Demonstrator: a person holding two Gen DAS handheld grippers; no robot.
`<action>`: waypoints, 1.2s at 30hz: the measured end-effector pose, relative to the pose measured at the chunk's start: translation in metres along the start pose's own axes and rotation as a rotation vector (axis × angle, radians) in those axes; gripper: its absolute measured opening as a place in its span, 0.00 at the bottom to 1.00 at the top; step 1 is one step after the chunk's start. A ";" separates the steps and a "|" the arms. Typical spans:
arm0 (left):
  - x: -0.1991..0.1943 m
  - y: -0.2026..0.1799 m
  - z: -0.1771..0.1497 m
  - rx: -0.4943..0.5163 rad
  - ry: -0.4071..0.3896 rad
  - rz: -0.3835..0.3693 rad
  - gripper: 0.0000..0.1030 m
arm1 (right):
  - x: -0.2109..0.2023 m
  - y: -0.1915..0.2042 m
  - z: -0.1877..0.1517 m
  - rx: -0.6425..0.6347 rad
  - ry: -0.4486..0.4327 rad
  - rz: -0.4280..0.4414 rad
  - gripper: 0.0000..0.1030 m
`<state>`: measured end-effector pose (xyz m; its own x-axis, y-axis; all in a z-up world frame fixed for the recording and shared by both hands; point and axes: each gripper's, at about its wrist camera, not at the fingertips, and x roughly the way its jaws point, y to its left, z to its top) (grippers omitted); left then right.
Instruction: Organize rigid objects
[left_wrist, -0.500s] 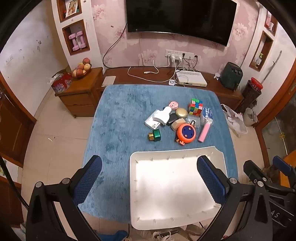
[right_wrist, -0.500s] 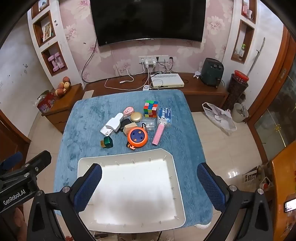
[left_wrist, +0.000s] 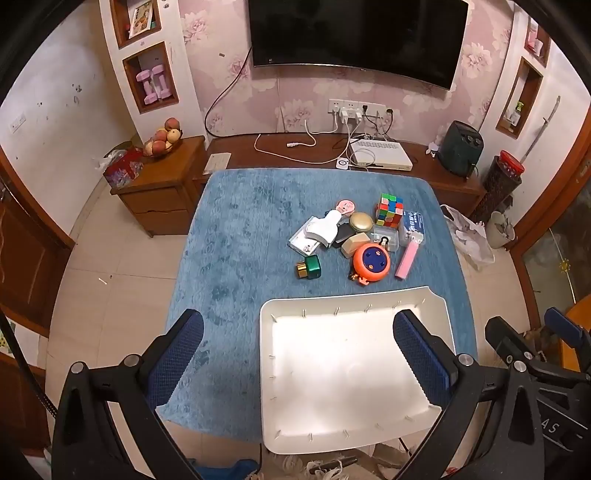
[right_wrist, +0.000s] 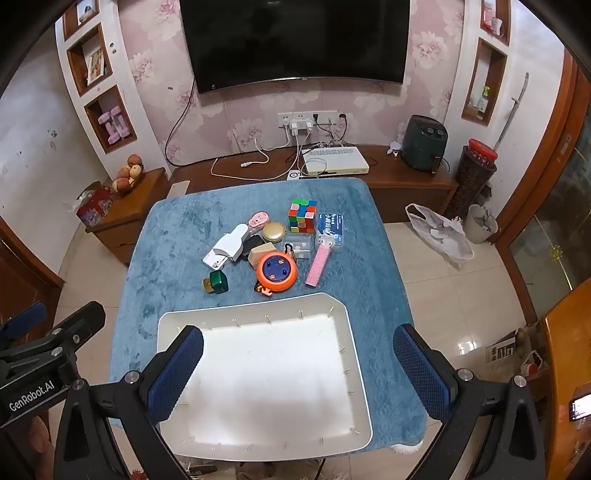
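Observation:
A cluster of small rigid objects lies on the blue-covered table (left_wrist: 236, 236): an orange round reel (left_wrist: 371, 261) (right_wrist: 277, 272), a green bottle with gold cap (left_wrist: 309, 267) (right_wrist: 216, 282), a colour cube (left_wrist: 389, 209) (right_wrist: 303, 215), a white device (left_wrist: 322, 229) (right_wrist: 231, 242), a gold round tin (left_wrist: 361, 221) (right_wrist: 273, 231), a pink stick (left_wrist: 408, 257) (right_wrist: 320, 263) and a blue box (left_wrist: 413, 222) (right_wrist: 331, 224). Nearer me sits an empty white tray (left_wrist: 280, 369) (right_wrist: 177, 317). My left gripper (left_wrist: 297, 358) hangs open high above the tray's left edge. My right gripper (right_wrist: 298, 369) is open above the tray's right side. Neither holds anything.
A wooden TV bench (left_wrist: 280, 155) with cables and a white box (left_wrist: 380, 155) runs behind the table. A side cabinet (left_wrist: 162, 192) with fruit stands at the left. A white bag (right_wrist: 439, 232) and bin (right_wrist: 480, 218) sit on the tiled floor to the right.

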<state>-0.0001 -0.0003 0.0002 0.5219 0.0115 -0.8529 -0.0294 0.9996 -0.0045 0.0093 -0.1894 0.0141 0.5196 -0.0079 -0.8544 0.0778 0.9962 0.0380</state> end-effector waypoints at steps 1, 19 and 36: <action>0.000 0.000 0.000 0.000 0.000 0.000 0.99 | 0.001 0.000 0.000 0.000 0.001 0.000 1.00; -0.003 0.003 -0.008 0.002 0.009 0.001 0.99 | -0.009 0.004 -0.011 0.003 -0.005 0.010 1.00; -0.004 0.002 -0.007 0.006 0.011 0.009 0.99 | -0.008 0.002 -0.012 0.003 -0.005 0.015 1.00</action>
<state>-0.0081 0.0012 -0.0002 0.5122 0.0203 -0.8586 -0.0289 0.9996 0.0064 -0.0048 -0.1862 0.0150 0.5252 0.0062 -0.8510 0.0729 0.9960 0.0523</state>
